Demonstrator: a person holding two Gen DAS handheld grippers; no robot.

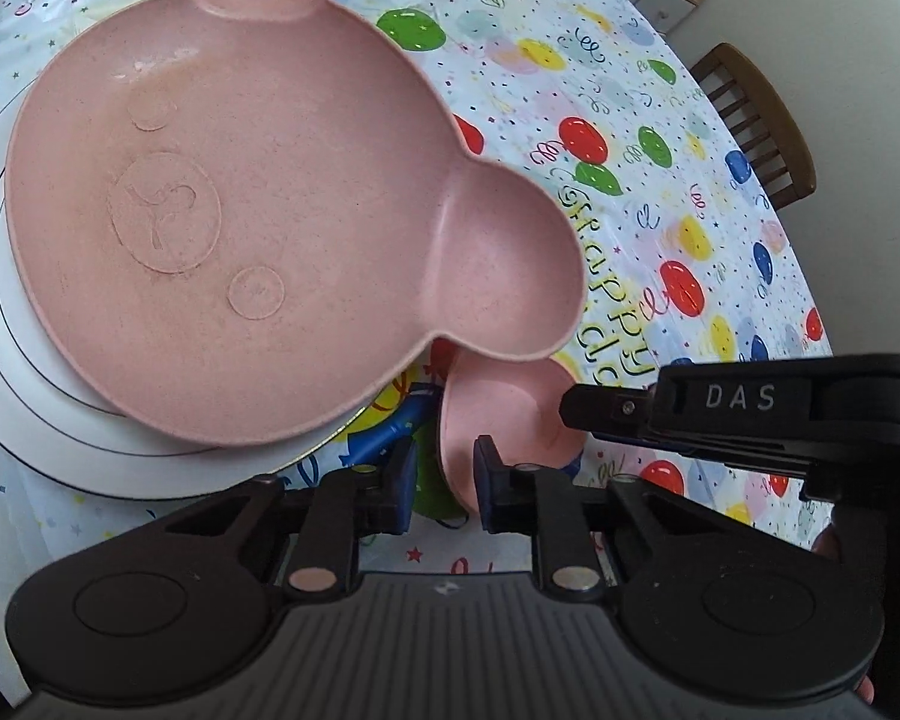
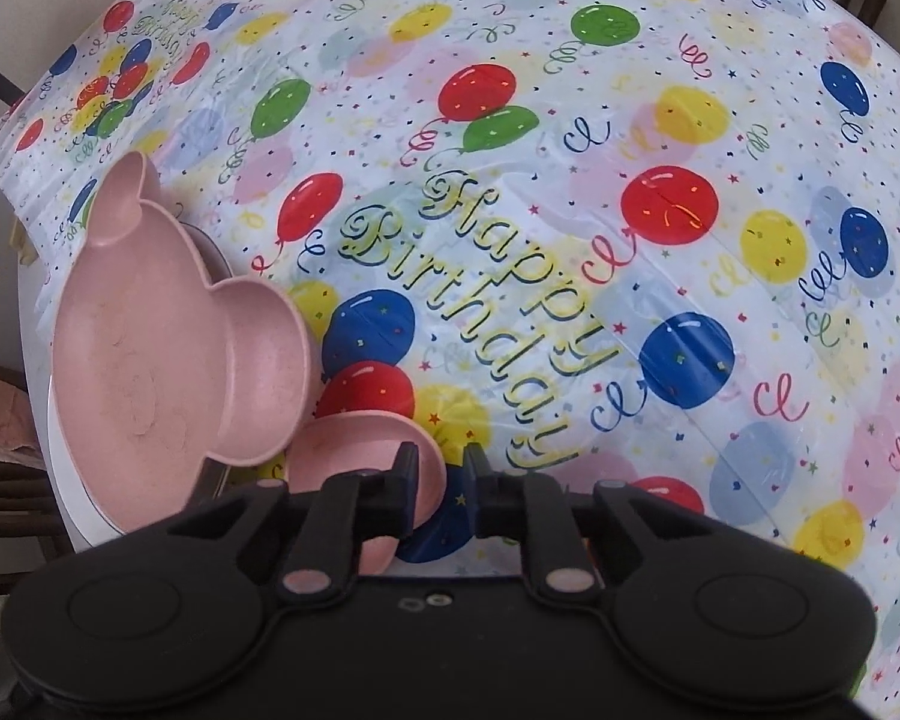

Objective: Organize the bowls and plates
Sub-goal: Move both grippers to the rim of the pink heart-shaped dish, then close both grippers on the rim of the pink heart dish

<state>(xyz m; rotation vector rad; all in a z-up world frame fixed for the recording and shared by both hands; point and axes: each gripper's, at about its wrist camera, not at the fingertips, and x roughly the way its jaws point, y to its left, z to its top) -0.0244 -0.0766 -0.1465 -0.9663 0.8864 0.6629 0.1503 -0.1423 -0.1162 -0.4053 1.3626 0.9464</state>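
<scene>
Gripping opposite rim edges, left tongs [image 1: 444, 489] and right tongs [image 2: 444, 489] are pinched narrow on small pink bowl [image 1: 504, 420], on worktop [image 2: 510, 210] beside bear plate [image 1: 258, 210]; two-sided hold likely keeps the lift level.

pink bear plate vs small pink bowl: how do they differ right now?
Shape: the bear plate has a bear-head outline with two ear compartments; the small bowl is plain and round.
Size: the bear plate is much bigger than the small bowl.
Support: the bear plate lies on a white plate; the small bowl sits by the tablecloth, its rim between the jaws of the left gripper and right gripper.
Shared: same speckled pink material.
</scene>
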